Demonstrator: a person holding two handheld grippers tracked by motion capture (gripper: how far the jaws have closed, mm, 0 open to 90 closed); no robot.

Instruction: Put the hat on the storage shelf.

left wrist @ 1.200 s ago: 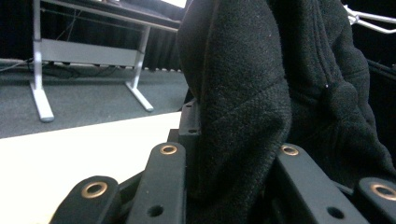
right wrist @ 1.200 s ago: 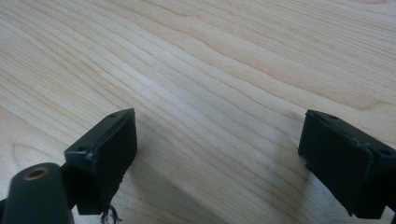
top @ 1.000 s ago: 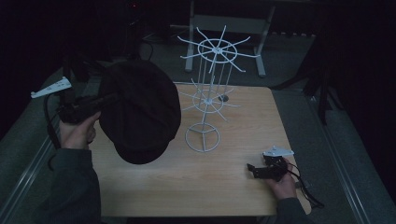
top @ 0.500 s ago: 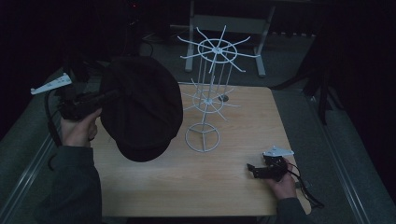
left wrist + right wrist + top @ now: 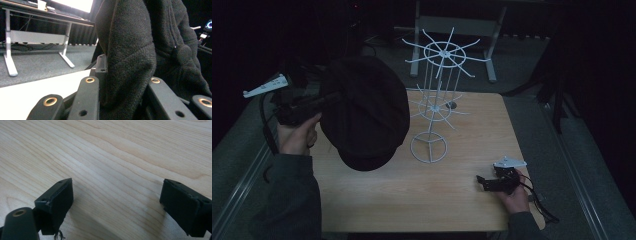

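The left claw [image 5: 329, 100] is clamped on the black fleece cap [image 5: 364, 112], held up just left of the white wire rack [image 5: 432, 107]; the right claw [image 5: 484, 182] rests apart on the wooden tabletop [image 5: 412, 200], near the rack's base.

A pale wooden table [image 5: 462, 200] carries a white wire rack [image 5: 430, 146] (standing near its middle).

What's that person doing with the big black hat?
A person holds a gripper in each hand at a wooden table. The left gripper is shut on the edge of a black hat, holding it up in the air beside a white wire rack. The right gripper rests open on the table, holding nothing.
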